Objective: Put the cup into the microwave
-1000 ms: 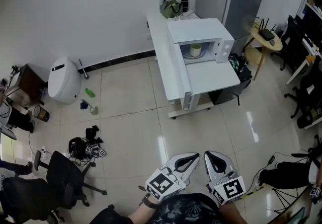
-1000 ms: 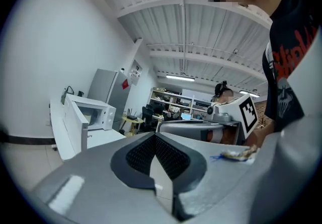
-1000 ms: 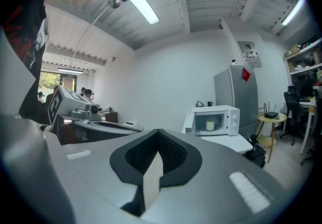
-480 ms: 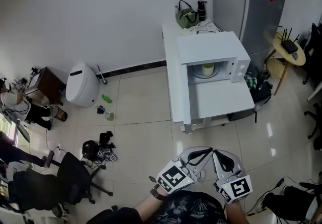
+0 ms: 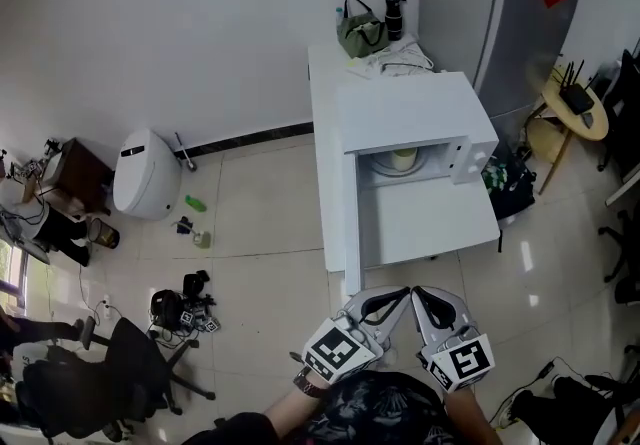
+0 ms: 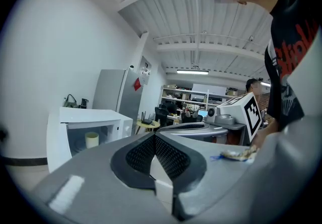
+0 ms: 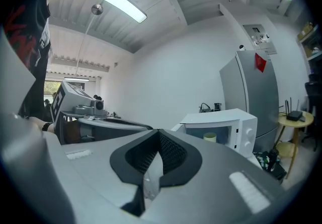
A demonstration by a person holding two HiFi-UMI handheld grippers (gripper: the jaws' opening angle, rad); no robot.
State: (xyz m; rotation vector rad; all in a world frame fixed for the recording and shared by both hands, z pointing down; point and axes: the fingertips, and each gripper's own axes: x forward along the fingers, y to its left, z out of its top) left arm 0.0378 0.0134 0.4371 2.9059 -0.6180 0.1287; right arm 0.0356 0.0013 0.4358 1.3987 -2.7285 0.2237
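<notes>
A white microwave stands on a white table with its door swung open to the left. A pale yellow cup sits inside it on the turntable. Both grippers are low in the head view, short of the table's near edge and apart from the microwave. My left gripper is shut and holds nothing. My right gripper is shut and empty too. The left gripper view has the cup inside the microwave, far beyond the shut tips. The right gripper view shows the cup beyond its tips.
A grey fridge stands right of the table. A green bag and a dark bottle sit at the table's far end. A round side table is at the right. A white bin, floor clutter and an office chair are at the left.
The table and microwave have come closer in the head view as both grippers moved forward toward them. Both grippers stayed shut and empty.
</notes>
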